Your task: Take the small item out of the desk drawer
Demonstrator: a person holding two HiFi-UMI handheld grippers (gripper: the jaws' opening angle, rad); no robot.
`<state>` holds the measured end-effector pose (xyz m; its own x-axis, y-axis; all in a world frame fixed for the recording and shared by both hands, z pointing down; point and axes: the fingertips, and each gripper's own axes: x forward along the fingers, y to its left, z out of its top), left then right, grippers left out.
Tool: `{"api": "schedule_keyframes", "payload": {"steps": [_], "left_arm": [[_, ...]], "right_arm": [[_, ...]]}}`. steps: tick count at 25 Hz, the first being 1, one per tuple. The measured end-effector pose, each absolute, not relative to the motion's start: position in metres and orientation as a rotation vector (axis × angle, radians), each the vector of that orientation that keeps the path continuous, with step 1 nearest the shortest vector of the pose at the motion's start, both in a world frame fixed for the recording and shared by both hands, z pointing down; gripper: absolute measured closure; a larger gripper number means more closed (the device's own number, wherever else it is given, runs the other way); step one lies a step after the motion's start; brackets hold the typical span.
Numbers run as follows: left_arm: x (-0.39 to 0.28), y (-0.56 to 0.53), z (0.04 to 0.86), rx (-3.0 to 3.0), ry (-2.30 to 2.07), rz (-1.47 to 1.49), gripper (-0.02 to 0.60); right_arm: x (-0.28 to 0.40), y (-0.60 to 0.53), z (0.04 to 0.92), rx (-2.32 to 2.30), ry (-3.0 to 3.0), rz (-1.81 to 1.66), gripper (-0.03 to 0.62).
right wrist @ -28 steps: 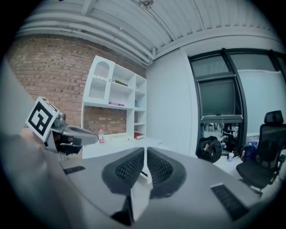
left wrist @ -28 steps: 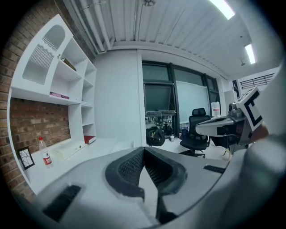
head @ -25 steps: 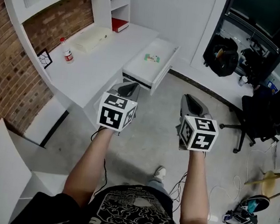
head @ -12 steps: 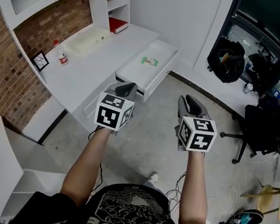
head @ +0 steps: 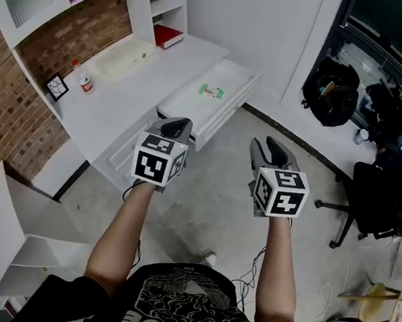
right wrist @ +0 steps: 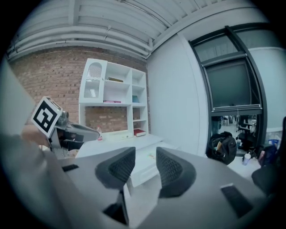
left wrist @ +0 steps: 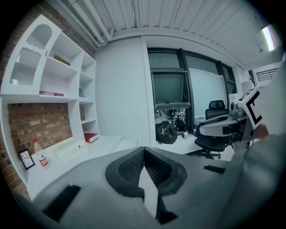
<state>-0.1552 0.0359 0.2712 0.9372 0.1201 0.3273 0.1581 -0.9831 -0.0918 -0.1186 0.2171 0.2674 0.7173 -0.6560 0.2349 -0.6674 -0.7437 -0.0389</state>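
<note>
**Flat little packet in the open drawer, both jaws empty**

My left gripper is clenched, its pads meeting with nothing between them. Ahead of it, and slightly to its right, the drawer stands pulled out from the white counter. The small packet lies flat on the drawer floor, well apart from both sets of jaws. Its print is green and white, too small to read.

I judge it light and thin, probably a soft wrapper that gives under pressure and may slide on the smooth drawer bottom. Because it lies flat, I would come down from above and pinch it across its narrower width, near the middle. I would close gently, so it neither crumples nor skates away.

My right gripper hangs with the packet ahead and to its left. Its jaws are opening, with a clear gap between the pads and nothing in it.
</note>
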Motion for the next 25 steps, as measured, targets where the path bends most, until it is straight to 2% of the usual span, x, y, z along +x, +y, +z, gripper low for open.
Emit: {"api": "schedule_keyframes", "payload": {"steps": [18,25], "left_arm": [[-0.123,0.049,0.269,-2.983,-0.059,-0.489,0.572],[-0.111,0.041,0.27,-2.989,-0.025,-0.485,0.572]], "right_arm": [[-0.072,0.235,0.276,2.767,-1.251,0.39,0.316],[-0.057,0.231,0.278,2.768,-1.267,0.398,0.288]]}}
